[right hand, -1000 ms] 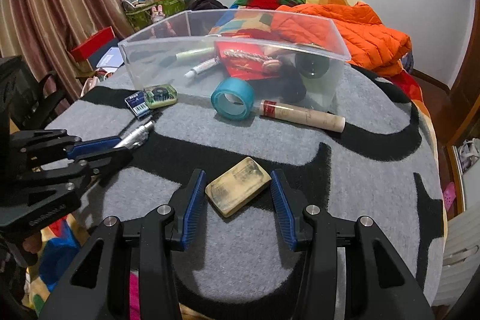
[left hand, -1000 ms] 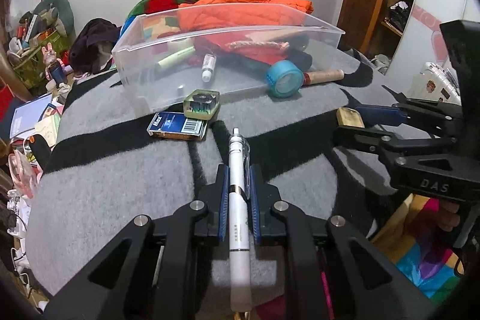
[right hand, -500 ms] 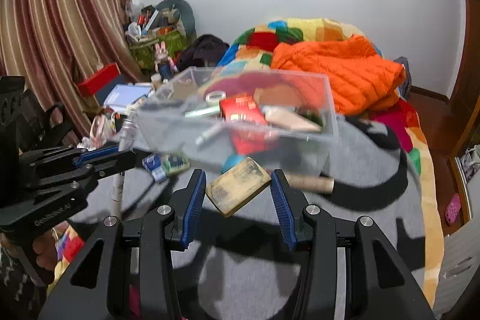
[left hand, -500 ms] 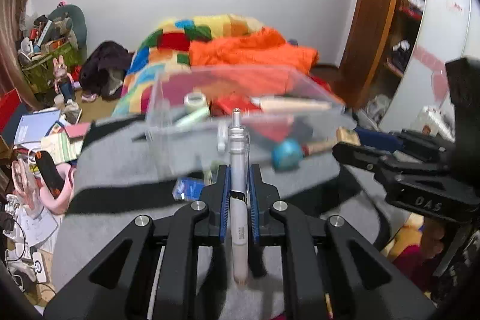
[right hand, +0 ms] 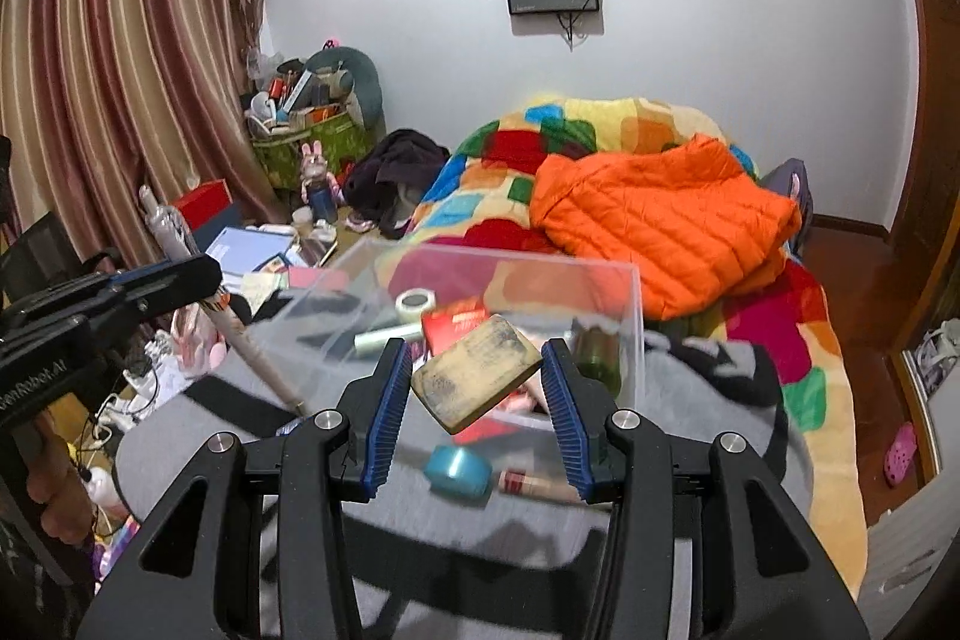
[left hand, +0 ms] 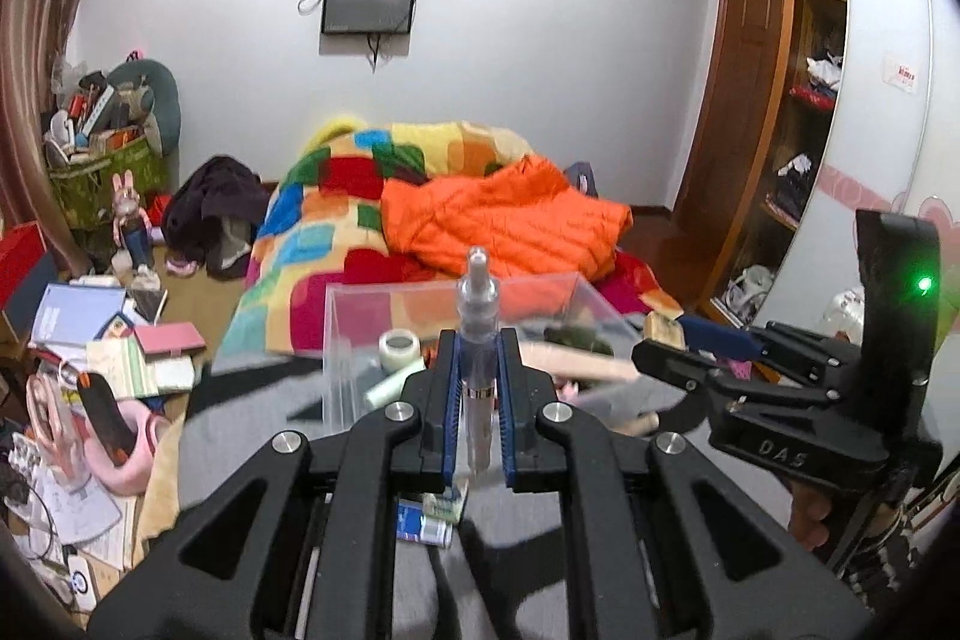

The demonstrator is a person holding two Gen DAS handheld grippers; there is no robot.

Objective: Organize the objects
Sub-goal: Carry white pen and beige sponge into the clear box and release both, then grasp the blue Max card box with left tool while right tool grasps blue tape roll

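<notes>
My left gripper point(left hand: 477, 376) is shut on a white and clear pen point(left hand: 477, 340), held upright above the grey striped blanket point(left hand: 252, 436). My right gripper point(right hand: 477, 382) is shut on a tan rectangular block point(right hand: 477, 379), held tilted in the air before the clear plastic bin point(right hand: 630, 304). The bin also shows in the left wrist view point(left hand: 342, 340) and holds a tape roll point(right hand: 415, 303), a red packet point(right hand: 456, 325) and tubes. The right gripper with the block appears at the right of the left wrist view point(left hand: 666, 334). The left gripper with the pen appears at the left of the right wrist view point(right hand: 174, 256).
A teal tape roll point(right hand: 457, 471) and a paper tube point(right hand: 540, 484) lie on the blanket in front of the bin. A blue box point(left hand: 420, 523) lies under my left gripper. An orange jacket point(right hand: 660, 214) and patchwork quilt point(left hand: 336, 220) lie behind. Floor clutter point(left hand: 90, 340) is at left.
Both grippers have risen from the blanket, lifting the pen and the tan block, and have moved toward the bin. The view now looks over the bin's rim.
</notes>
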